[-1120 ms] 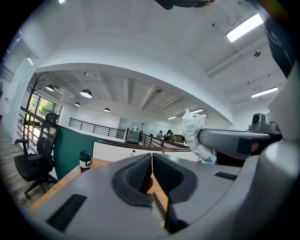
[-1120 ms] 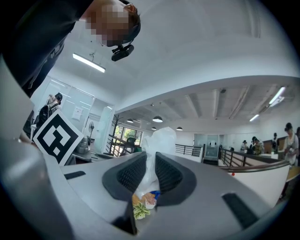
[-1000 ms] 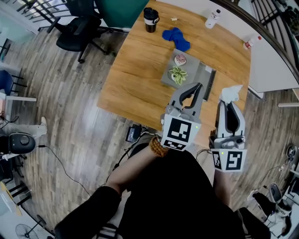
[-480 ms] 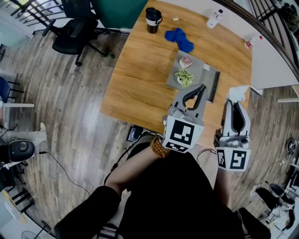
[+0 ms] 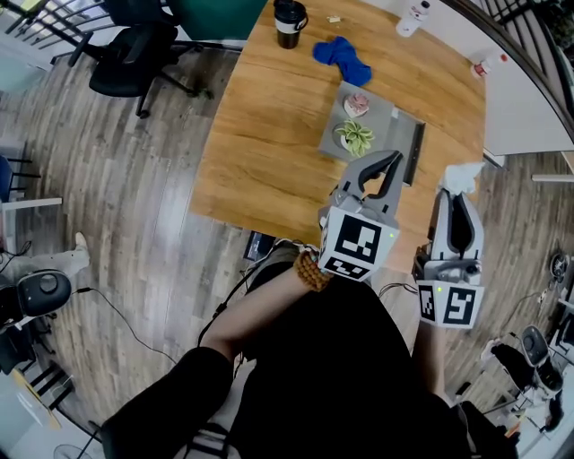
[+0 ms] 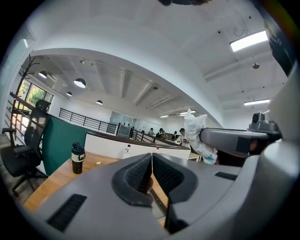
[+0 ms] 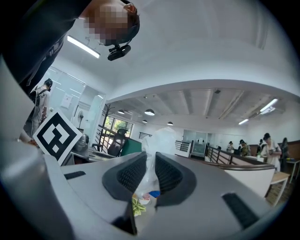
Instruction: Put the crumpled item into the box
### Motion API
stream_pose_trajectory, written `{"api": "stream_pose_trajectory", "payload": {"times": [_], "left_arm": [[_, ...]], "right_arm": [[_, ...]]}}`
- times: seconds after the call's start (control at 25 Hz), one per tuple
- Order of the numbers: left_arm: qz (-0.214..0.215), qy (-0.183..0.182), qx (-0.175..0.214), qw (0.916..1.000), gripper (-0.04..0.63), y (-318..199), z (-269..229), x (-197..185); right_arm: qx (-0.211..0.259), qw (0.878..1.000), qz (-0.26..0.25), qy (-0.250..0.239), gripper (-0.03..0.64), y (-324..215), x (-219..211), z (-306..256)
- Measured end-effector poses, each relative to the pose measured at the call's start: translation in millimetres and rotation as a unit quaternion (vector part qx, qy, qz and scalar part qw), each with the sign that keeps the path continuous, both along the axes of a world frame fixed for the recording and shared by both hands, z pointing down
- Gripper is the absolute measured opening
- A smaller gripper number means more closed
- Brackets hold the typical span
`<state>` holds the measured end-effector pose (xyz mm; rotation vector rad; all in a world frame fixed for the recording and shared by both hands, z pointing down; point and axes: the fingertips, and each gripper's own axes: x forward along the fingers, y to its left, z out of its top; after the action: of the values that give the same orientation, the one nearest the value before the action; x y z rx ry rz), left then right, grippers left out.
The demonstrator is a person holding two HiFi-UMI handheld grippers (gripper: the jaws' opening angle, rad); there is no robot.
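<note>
The crumpled item point(image 5: 463, 176), a white wad of thin paper or plastic, sticks up out of my right gripper point(image 5: 456, 192), which is shut on it above the table's near right corner. In the right gripper view the wad point(image 7: 157, 140) is pinched between the ribbed pads of the right gripper point(image 7: 151, 161). My left gripper point(image 5: 389, 163) is shut and empty, just left of the right one, close to the near edge of the grey box point(image 5: 386, 112). In the left gripper view its jaws point(image 6: 152, 159) touch, and the wad point(image 6: 196, 132) shows to the right.
The box holds a green succulent point(image 5: 355, 137) and a pink object point(image 5: 357, 105). Farther off on the wooden table point(image 5: 269, 134) lie a blue cloth point(image 5: 342, 56), a black cup point(image 5: 288, 17) and a white bottle point(image 5: 415, 15). Office chairs point(image 5: 134, 49) stand to the left.
The head view has shifted, so the table sits a little higher in the picture. Both grippers have edged slightly towards the box. The right gripper's hold on the wad is unchanged.
</note>
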<state>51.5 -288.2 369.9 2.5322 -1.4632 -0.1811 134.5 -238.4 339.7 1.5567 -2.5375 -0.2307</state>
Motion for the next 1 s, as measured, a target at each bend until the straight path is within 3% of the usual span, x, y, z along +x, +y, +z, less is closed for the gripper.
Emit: {"api": "stream_pose_trajectory", "payload": {"times": [0.44, 0.84, 1.0], "left_arm": [[-0.014, -0.009, 0.006, 0.9999, 0.026, -16.9, -1.9, -1.8], [0.004, -0.009, 0.000, 1.0000, 0.026, -19.6, 4.8, 6.9], [0.013, -0.006, 0.000, 0.9999, 0.026, -19.0, 5.2, 14.1]], "right_arm": [[0.011, 1.000, -0.011, -0.007, 0.069, -29.5, 6.0, -3.2], [0.014, 1.000, 0.007, -0.012, 0.069, -49.3, 19.8, -2.2], [0.017, 1.000, 0.005, 0.006, 0.069, -60.6, 25.2, -1.0]]}}
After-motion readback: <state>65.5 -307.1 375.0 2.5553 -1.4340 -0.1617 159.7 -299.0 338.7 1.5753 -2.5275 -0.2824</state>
